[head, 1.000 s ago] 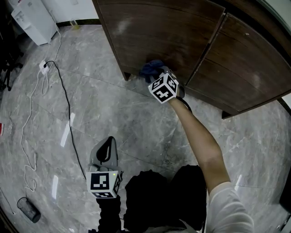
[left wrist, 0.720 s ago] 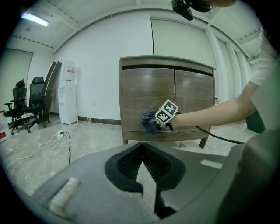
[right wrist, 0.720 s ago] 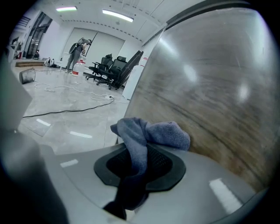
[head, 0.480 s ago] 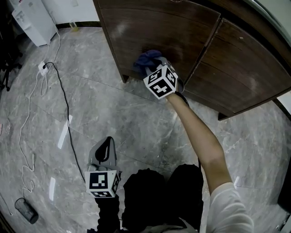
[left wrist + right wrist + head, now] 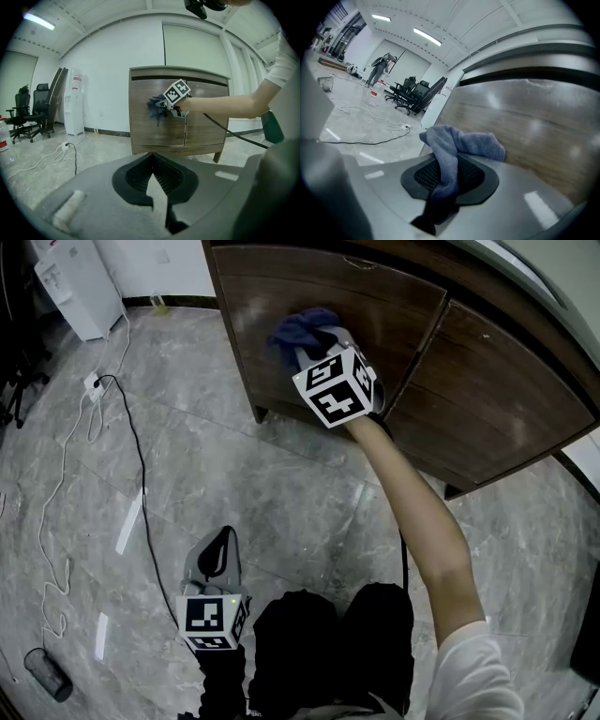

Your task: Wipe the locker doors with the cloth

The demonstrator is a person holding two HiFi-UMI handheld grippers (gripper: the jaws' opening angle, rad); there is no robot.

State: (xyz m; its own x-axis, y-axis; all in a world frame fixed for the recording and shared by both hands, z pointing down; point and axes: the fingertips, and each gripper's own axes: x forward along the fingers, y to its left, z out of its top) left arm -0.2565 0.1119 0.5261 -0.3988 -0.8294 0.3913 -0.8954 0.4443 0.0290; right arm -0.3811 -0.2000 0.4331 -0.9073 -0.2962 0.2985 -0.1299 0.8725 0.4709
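Cloth (image 5: 302, 326), blue and soft, bunches just ahead of the fingertips of the right gripper (image 5: 317, 338), pressed against the left locker door (image 5: 375, 296), a dark wood-grain veneer. The left gripper (image 5: 223, 538) hangs low over the marbled floor (image 5: 281, 484), well apart from both. Left gripper view: its jaws meet on nothing, with the locker far ahead. Right gripper view: jaws clamped on a terry fold, the loose wad spilling forward onto the glossy panel, which stretches away rightward, likely the stroke's direction.
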